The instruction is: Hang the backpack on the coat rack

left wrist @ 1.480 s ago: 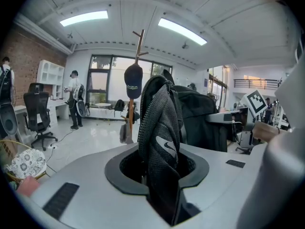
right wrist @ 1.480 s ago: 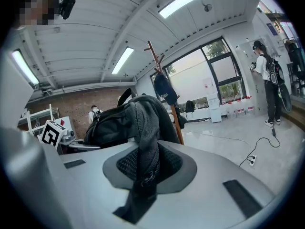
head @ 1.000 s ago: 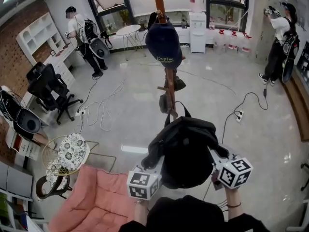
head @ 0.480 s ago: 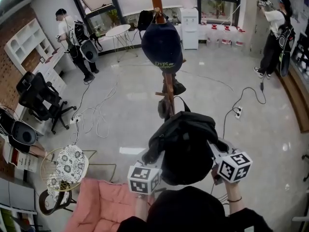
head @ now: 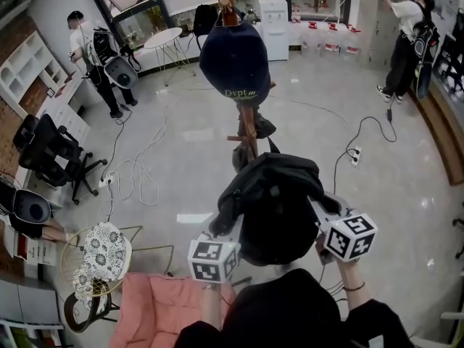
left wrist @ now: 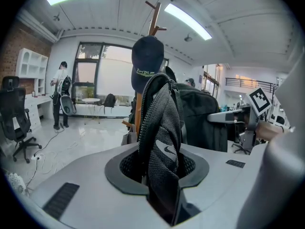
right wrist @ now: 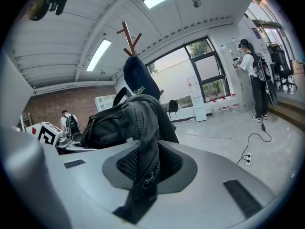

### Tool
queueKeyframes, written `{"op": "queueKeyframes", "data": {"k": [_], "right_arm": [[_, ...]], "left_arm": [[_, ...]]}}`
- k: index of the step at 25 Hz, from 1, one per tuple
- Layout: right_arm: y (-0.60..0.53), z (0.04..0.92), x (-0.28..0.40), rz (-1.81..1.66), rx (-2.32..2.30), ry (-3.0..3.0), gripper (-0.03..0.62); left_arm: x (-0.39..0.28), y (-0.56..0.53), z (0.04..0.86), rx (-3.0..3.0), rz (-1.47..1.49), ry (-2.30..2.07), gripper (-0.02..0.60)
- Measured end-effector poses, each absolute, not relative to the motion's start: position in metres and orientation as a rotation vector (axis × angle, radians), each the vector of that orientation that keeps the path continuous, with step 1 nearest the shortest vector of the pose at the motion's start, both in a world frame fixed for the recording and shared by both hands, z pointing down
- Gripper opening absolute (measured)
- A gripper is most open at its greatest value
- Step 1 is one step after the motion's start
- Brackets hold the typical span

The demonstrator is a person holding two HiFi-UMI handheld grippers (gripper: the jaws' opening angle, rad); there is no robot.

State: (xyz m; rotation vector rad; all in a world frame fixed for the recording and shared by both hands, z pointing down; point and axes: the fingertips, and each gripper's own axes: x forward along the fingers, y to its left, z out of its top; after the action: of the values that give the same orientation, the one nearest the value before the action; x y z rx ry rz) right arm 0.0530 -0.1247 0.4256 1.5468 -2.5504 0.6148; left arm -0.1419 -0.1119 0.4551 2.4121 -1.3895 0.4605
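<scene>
A black backpack (head: 277,209) hangs between my two grippers, low in the head view. My left gripper (head: 230,232) is shut on its mesh shoulder strap (left wrist: 159,142), which bears a white logo. My right gripper (head: 317,222) is shut on the other strap (right wrist: 143,151), which has a metal ring at the pinch. The wooden coat rack (head: 246,125) stands just beyond the backpack, with a dark blue cap (head: 234,64) on an upper peg. The rack and cap (left wrist: 147,63) rise behind the strap in the left gripper view, and the rack's top pegs (right wrist: 128,38) show in the right gripper view.
A pink cushion (head: 163,307) and a round wire chair (head: 94,256) lie at lower left. Cables (head: 134,169) run over the glossy floor, and a power strip (head: 354,155) lies to the right. An office chair (head: 47,151) stands left. Two people (head: 94,49) (head: 402,38) stand far off.
Both grippers have carried the backpack forward toward the coat rack; the rack and cap now stand closer and the pink cushion has slid back under the view.
</scene>
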Motion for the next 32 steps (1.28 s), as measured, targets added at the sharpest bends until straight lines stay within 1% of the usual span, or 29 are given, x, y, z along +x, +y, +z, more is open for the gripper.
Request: {"op": "queueKeyframes", "data": {"k": [15, 32], "right_arm": [[-0.204, 0.453, 0.060, 0.709, 1.437, -2.526, 0.048], [-0.252, 0.511, 0.063, 0.797, 1.281, -2.487, 0.048]], "left_arm": [[-0.133, -0.179, 0.483, 2.274, 0.491, -1.406, 0.127], [-0.128, -0.214, 0.544, 2.138, 0.576, -1.394, 0.127]]}}
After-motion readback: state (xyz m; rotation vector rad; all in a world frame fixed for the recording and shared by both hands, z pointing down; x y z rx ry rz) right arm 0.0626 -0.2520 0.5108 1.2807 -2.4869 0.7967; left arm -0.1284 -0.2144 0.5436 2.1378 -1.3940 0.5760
